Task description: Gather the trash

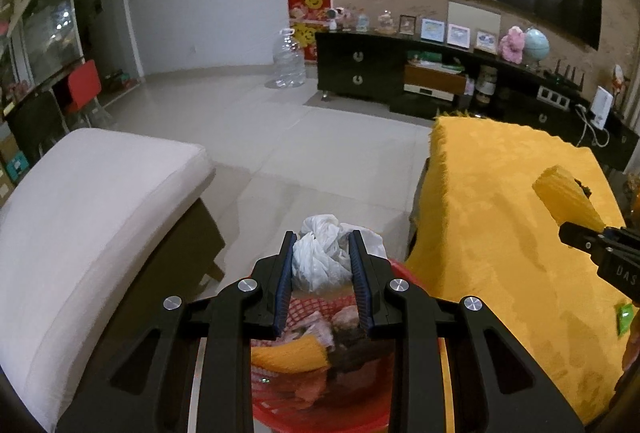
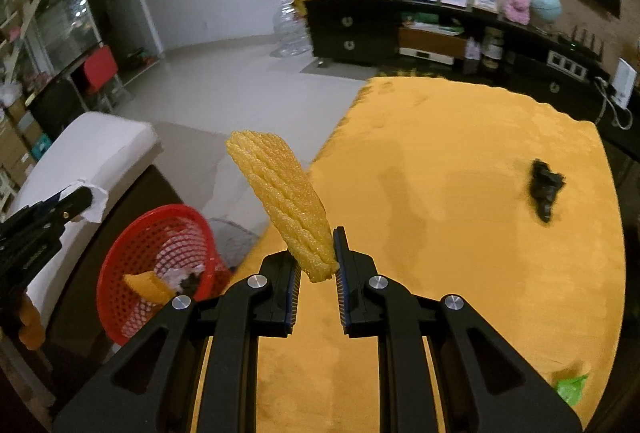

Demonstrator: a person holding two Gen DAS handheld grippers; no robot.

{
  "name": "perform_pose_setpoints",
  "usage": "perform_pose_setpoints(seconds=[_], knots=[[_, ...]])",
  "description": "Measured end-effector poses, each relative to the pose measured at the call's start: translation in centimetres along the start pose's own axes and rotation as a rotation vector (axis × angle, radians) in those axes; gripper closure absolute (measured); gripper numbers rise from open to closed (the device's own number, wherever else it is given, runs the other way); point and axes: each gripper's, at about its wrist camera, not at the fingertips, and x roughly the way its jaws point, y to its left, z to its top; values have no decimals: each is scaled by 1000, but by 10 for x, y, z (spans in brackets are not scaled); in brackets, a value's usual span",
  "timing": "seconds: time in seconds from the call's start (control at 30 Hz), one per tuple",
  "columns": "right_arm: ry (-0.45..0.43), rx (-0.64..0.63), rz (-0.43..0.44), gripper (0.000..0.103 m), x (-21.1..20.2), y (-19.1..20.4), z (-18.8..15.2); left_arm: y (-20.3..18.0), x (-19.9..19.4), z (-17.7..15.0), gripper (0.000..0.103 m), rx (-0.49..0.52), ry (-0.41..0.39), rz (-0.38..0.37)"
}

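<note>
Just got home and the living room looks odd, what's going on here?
A person with two handheld grippers is collecting trash. The left gripper holds a crumpled white bag over the red basket, which already holds scraps. The right gripper holds a yellow foam net above the yellow tabletop. A black scrap and green wrapper remain there.

Both tools are matte black plastic. The left gripper (image 1: 322,257) carries two blue ribbed pads (image 1: 359,273) on its inner faces, and four round silver screw heads (image 1: 399,285) sit behind them on slotted, cut-out arms. The right gripper (image 2: 316,265) is built alike; pale lettering marks its side.
</note>
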Motion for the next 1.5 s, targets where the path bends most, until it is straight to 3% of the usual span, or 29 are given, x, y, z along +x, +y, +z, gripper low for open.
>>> perform_pose_setpoints(seconds=[0.53, 1.03, 1.3, 1.37, 1.5], knots=[[80, -149, 100, 87, 39, 81, -2, 37, 21, -18, 77, -28, 86, 27], [170, -248, 136, 85, 66, 110, -16, 43, 38, -28, 77, -51, 184, -42], [167, -252, 165, 56, 66, 112, -17, 40, 38, -29, 73, -58, 192, -76], [162, -243, 164, 53, 64, 108, -16, 41, 38, -28, 69, -65, 191, -90], [148, -206, 159, 51, 58, 97, -12, 42, 34, -27, 50, -78, 173, -96]])
